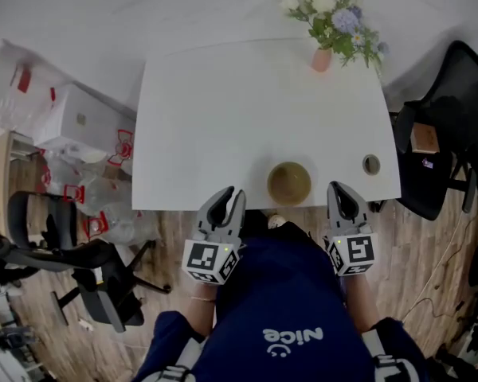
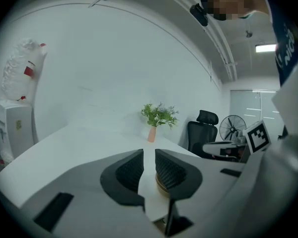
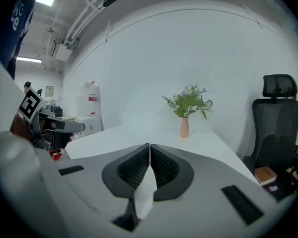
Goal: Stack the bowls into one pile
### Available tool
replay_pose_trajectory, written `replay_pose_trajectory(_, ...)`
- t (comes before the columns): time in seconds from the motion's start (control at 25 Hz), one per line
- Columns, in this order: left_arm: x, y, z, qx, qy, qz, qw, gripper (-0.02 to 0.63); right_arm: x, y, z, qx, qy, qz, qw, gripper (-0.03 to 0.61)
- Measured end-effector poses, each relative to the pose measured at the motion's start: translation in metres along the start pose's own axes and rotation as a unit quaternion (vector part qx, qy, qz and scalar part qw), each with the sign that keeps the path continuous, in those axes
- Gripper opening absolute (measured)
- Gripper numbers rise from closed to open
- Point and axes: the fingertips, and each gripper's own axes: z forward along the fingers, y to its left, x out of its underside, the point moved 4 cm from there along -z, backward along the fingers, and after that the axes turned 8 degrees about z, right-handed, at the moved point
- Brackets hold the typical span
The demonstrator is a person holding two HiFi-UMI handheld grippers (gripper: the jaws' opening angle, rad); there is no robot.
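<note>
A pile of brown bowls [image 1: 289,183] stands nested as one stack near the front edge of the white table [image 1: 223,118]. My left gripper [image 1: 231,194] hovers just off that edge, left of the pile; its jaws stand a narrow gap apart with nothing between them. In the left gripper view [image 2: 149,153] the bowls [image 2: 161,185] show low behind the right jaw. My right gripper [image 1: 337,188] hangs off the edge to the right of the pile, and in the right gripper view [image 3: 149,147] its tips meet on nothing.
A pink vase of flowers [image 1: 322,58] stands at the table's far right. A small round fitting [image 1: 371,164] sits near the front right corner. Black office chairs [image 1: 72,257] [image 1: 446,126] flank the table, with boxes and plastic bags [image 1: 72,122] at the left.
</note>
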Motion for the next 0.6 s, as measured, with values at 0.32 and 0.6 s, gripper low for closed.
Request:
replay_pose_trajectory(0.32, -0.013, 0.012, -0.011, -0.025, -0.029, 0.003, 0.9993, 0.018, -0.012, 0.006, 0.003, 0.004, -0.017, -0.02, 1.0, 0.021)
replay_pose_trajectory(0.6, -0.013, 0.019, -0.016, -0.035, -0.029, 0.006, 0.9989, 0.018, -0.013, 0.006, 0.001, 0.017, -0.017, -0.03, 0.999, 0.021)
